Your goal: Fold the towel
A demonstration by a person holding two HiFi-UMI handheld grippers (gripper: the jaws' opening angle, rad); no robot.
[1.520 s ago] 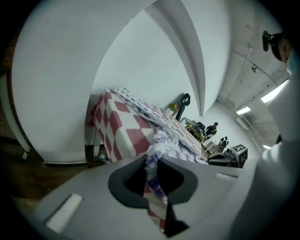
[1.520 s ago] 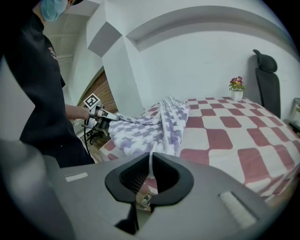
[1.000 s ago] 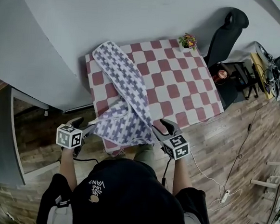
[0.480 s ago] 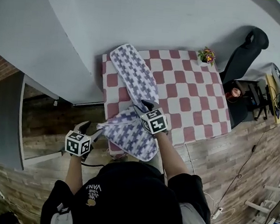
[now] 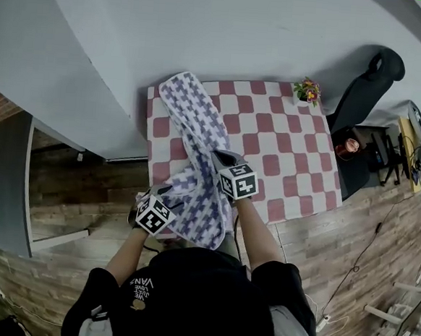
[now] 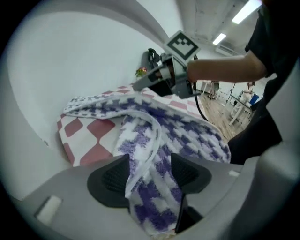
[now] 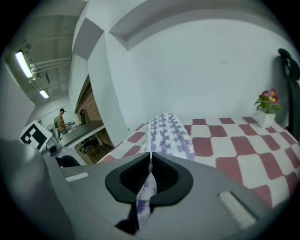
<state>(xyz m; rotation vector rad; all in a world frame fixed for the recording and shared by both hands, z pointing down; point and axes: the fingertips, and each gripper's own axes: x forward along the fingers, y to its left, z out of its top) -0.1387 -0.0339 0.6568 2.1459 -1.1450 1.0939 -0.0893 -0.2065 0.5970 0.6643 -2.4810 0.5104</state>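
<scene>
Towel: We are holding the purple and white towel [image 5: 193,126] on the red and white checked table [image 5: 292,148]. It is lying long down the left side, and its near end is hanging over the near edge.
Left gripper: Our left gripper [image 6: 150,174] is squeezing a thick bunch of the towel's near end, so its jaws are sitting a bit apart.
Right gripper: Our right gripper [image 7: 150,177] has just been closing. Its jaws are pinching a thin towel edge and are almost touching.
Far corner: A little flower pot [image 5: 306,91] is standing there.
</scene>
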